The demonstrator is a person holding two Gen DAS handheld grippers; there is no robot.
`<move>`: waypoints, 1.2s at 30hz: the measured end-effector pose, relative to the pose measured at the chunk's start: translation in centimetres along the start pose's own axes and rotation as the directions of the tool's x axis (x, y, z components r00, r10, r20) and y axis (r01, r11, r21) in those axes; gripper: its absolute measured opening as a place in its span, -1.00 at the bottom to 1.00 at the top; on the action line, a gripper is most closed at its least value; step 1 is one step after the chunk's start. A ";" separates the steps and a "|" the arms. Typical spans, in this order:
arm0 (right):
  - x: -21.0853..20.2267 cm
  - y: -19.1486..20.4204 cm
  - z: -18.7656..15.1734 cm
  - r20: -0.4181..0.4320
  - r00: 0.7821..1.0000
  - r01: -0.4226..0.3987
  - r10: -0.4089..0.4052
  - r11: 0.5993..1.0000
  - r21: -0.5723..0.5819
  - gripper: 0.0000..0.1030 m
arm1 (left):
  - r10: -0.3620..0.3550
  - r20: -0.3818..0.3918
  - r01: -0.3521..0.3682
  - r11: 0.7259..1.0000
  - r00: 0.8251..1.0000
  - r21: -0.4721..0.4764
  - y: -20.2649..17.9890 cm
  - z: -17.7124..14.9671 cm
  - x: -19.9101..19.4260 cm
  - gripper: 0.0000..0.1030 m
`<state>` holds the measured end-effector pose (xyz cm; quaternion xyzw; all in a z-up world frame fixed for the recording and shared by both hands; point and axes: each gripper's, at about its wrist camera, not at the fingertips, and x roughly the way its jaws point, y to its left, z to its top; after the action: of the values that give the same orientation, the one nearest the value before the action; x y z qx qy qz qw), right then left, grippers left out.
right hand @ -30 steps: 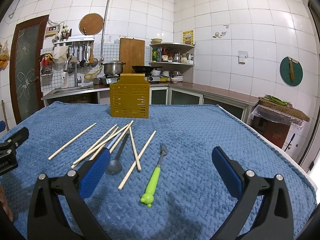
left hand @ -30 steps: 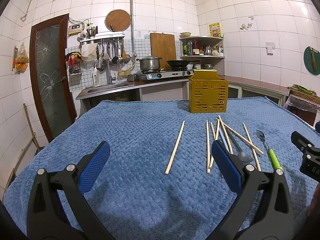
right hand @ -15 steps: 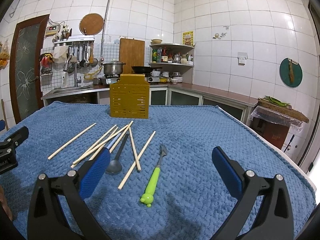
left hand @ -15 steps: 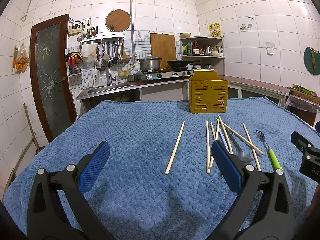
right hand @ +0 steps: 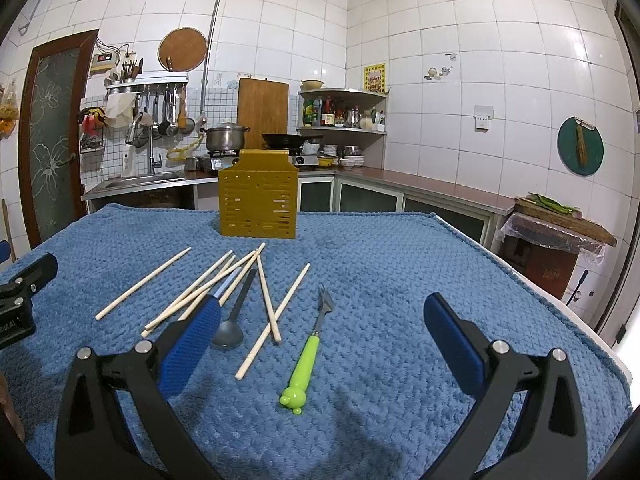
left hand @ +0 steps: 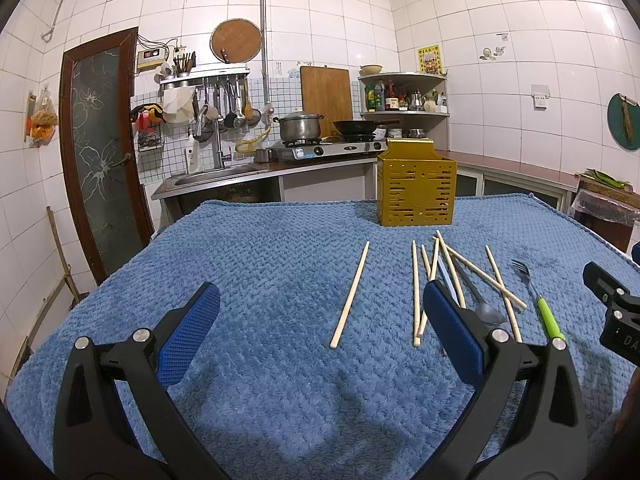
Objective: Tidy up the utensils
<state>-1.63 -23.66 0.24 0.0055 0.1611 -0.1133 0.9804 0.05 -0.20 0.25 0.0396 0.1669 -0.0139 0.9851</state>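
Several wooden chopsticks (right hand: 224,280) lie scattered on the blue towel, one lone chopstick (left hand: 351,294) apart to the left. A dark spoon (right hand: 232,320) lies among them, and a green-handled fork (right hand: 307,356) rests to their right. A yellow perforated utensil holder (right hand: 258,200) stands upright behind them, also in the left wrist view as the holder (left hand: 416,184). My left gripper (left hand: 320,336) is open above the towel, short of the lone chopstick. My right gripper (right hand: 322,340) is open, with the fork lying between its fingers' line of sight. Nothing is held.
The blue towel (left hand: 260,264) covers the whole table. Behind it runs a counter with a sink (left hand: 216,176), a stove with a pot (left hand: 300,128) and a wok. The table's right edge (right hand: 560,304) drops off beside a covered crate.
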 end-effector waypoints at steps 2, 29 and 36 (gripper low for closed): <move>0.1 0.0 0.0 0.000 1.000 0.001 -0.001 1.000 -0.001 0.93 | 0.001 0.000 -0.001 1.000 1.000 -0.001 0.0 0.0 -0.1 0.91; 0.1 0.2 -0.1 0.001 1.000 0.003 -0.003 1.000 -0.007 0.92 | 0.000 0.000 0.000 1.000 1.000 0.001 -0.1 0.0 0.0 0.91; 0.1 0.2 -0.1 0.002 1.000 0.003 -0.003 1.000 -0.006 0.92 | 0.000 0.000 0.000 1.000 1.000 0.000 0.0 0.0 0.0 0.91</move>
<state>-1.53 -23.46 0.06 0.0022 0.1606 -0.1145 0.9804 0.04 -0.21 0.22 0.0395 0.1670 -0.0137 0.9851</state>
